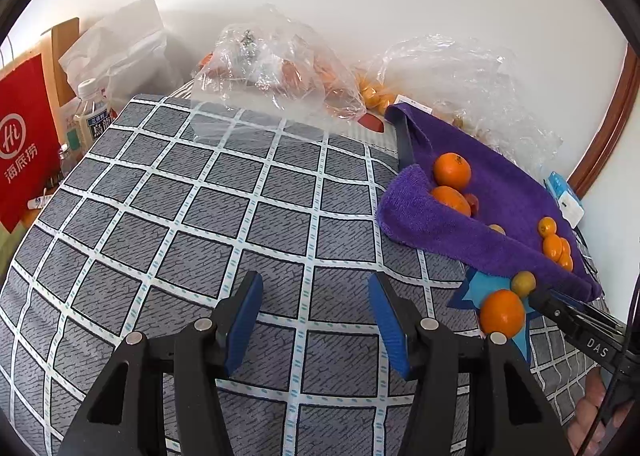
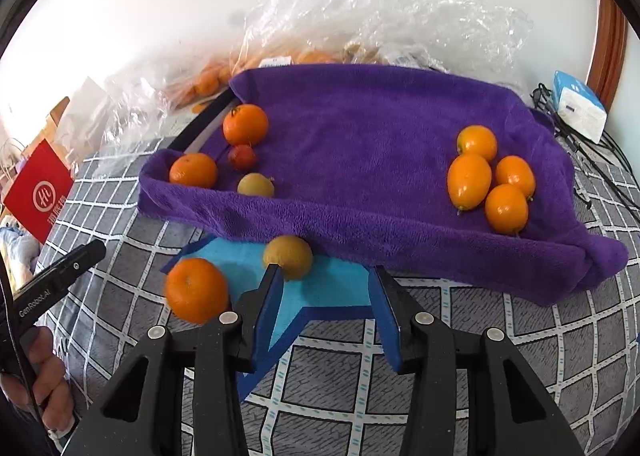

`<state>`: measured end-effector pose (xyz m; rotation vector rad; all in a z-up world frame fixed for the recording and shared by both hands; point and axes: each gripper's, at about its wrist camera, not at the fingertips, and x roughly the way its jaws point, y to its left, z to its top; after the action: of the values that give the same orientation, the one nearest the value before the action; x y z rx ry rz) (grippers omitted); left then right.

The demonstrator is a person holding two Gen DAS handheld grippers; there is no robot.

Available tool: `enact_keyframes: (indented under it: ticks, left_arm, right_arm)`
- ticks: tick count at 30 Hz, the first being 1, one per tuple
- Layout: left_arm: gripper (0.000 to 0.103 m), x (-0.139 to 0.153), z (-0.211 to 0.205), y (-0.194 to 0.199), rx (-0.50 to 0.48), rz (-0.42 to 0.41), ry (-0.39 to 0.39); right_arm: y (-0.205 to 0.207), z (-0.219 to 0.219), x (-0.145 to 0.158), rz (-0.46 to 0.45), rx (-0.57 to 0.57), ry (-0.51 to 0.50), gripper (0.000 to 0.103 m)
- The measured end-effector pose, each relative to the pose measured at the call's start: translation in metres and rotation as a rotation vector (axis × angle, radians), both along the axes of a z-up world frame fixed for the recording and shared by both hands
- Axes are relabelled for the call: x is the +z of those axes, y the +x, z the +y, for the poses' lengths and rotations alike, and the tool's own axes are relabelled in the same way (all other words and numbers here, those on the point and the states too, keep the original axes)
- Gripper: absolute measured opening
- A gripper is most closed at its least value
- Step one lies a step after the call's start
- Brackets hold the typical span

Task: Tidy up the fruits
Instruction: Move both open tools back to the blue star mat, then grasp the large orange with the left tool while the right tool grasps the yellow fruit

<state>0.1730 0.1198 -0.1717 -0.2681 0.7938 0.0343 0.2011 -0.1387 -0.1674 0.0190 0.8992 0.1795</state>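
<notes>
A purple towel (image 2: 360, 128) lies on the checked cloth. On its left part sit two mandarins (image 2: 245, 124), a small red fruit (image 2: 241, 157) and a yellowish fruit (image 2: 256, 185); several kumquats (image 2: 488, 180) cluster on its right. In front of it, a blue star-shaped mat (image 2: 320, 288) carries a mandarin (image 2: 196, 290) and a yellow-green fruit (image 2: 288, 256). My right gripper (image 2: 326, 290) is open over the mat, its left fingertip at the yellow-green fruit, nothing between the pads. My left gripper (image 1: 316, 320) is open above bare cloth, left of the towel (image 1: 480, 184).
Clear plastic bags (image 1: 276, 68) holding more fruit lie behind the towel by the wall. A red bag (image 1: 24, 144), a bottle (image 1: 94, 112) and a white bag stand at the far left. A white-and-blue box (image 2: 578, 106) and black cables lie right of the towel.
</notes>
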Motion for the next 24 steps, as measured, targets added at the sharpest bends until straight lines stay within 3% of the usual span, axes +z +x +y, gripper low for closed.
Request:
enact_keyframes:
  ticks: [7,10,17,24]
  left_arm:
    - [0.053,-0.001,0.003,0.001,0.004,0.002,-0.011]
    - [0.053,-0.001,0.003,0.001,0.002,0.002,-0.009]
    - [0.055,-0.003,0.001,0.001,-0.007,0.009,0.0]
    - [0.064,-0.004,-0.006,0.005,-0.031,0.035,0.051]
  right_arm:
    - [0.01,0.02,-0.009,0.003,0.051,-0.026,0.042]
    - [0.012,0.028,-0.009,-0.003,0.072,-0.048,0.027]
    - [-0.001,0.024,-0.001,-0.032,0.086,-0.055,0.026]
    - [-0.03,-0.005,0.014,-0.071,0.055,-0.076,0.027]
